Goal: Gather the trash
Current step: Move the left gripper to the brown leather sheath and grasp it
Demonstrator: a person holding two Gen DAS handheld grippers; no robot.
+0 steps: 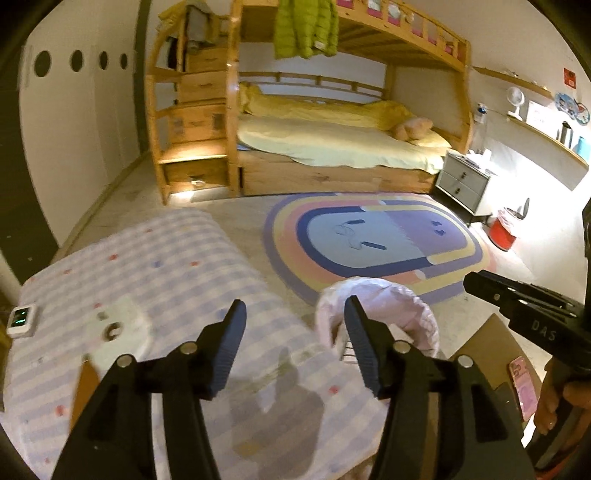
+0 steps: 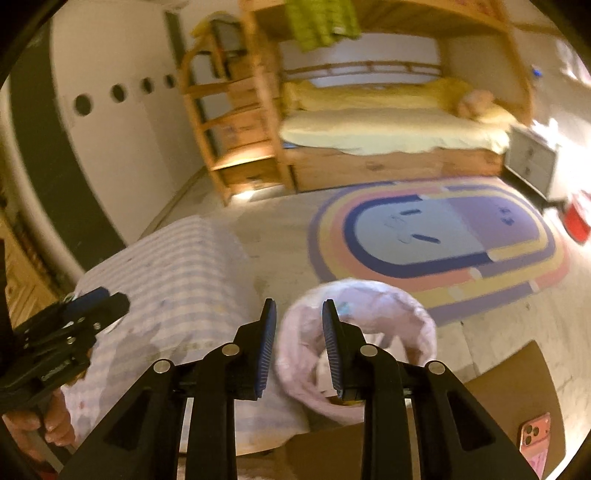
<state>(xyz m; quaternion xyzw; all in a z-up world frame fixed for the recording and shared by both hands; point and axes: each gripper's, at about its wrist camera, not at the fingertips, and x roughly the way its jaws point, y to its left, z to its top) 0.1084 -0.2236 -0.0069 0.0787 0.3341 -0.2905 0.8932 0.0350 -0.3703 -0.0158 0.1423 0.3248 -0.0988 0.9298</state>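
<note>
The left tongs (image 1: 295, 347) hang spread over a surface (image 1: 177, 266) draped in a striped lilac cloth with small coloured dots; nothing sits between their pads. On the cloth lie a white crumpled wrapper (image 1: 122, 328) with a dark ring on it, left of the tongs, and a small white device (image 1: 22, 319) with a green display near the left edge. The right tongs (image 2: 299, 347) hang partly spread, empty, above the gap between the surface and a bin (image 2: 354, 343) lined with a pale pink bag, which stands on the floor just beside the surface's right edge. A brown cardboard sheet (image 2: 517, 384) lies right of the bin, with a pink phone (image 2: 535, 437) on it. Beyond, an oval rug (image 1: 373, 243) in rainbow bands covers the floor before a wooden bunk bed (image 1: 332, 147) with yellow bedding, a stepped drawer stair at its left end and a green jacket (image 1: 304, 27) hanging from the upper rail. A grey nightstand (image 1: 465, 181) stands at the bed's right, a red bucket (image 1: 502, 230) near it, and wall shelves (image 1: 546, 136) carry a fan and bottles.
</note>
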